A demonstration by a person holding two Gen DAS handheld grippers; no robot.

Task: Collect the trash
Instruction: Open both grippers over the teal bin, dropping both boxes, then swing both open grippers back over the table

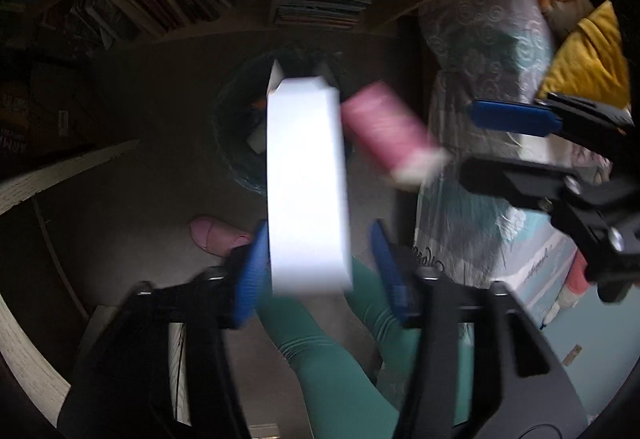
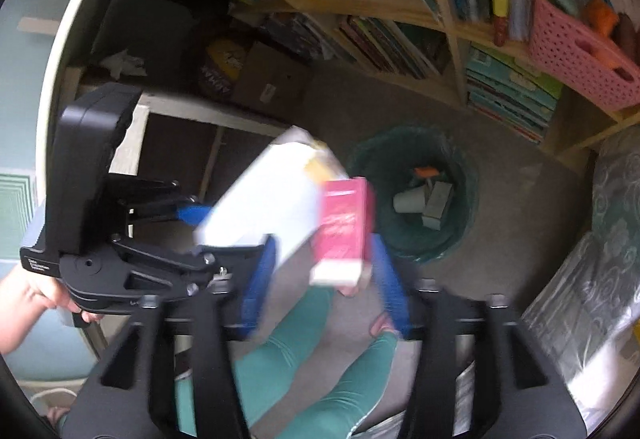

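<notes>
A tall white box (image 1: pixel 306 183) stands between the blue fingers (image 1: pixel 250 271) of my left gripper (image 1: pixel 320 235); a gap shows on its right side, so the jaws are open. A pink box (image 2: pixel 344 227) sits between the fingers of my right gripper (image 2: pixel 324 243), also with a gap beside it and no grip. Both boxes are blurred and hang over the floor just short of the dark green lined bin (image 2: pixel 466 207), which holds a paper cup and grey scraps. In the left wrist view the pink box (image 1: pixel 384 131) floats left of the right gripper (image 1: pixel 480 143), with the bin (image 1: pixel 236 143) behind.
A wooden bookshelf (image 2: pixel 400 11) with a pink basket (image 2: pixel 576 55) stands behind the bin. A patterned bundle in plastic (image 1: pixel 488 71) lies to the right. A person's legs in green trousers (image 1: pixel 332 351) and a pink slipper (image 1: pixel 212 235) are below. A cardboard box (image 2: pixel 272 87) sits under a white table edge (image 1: pixel 24 319).
</notes>
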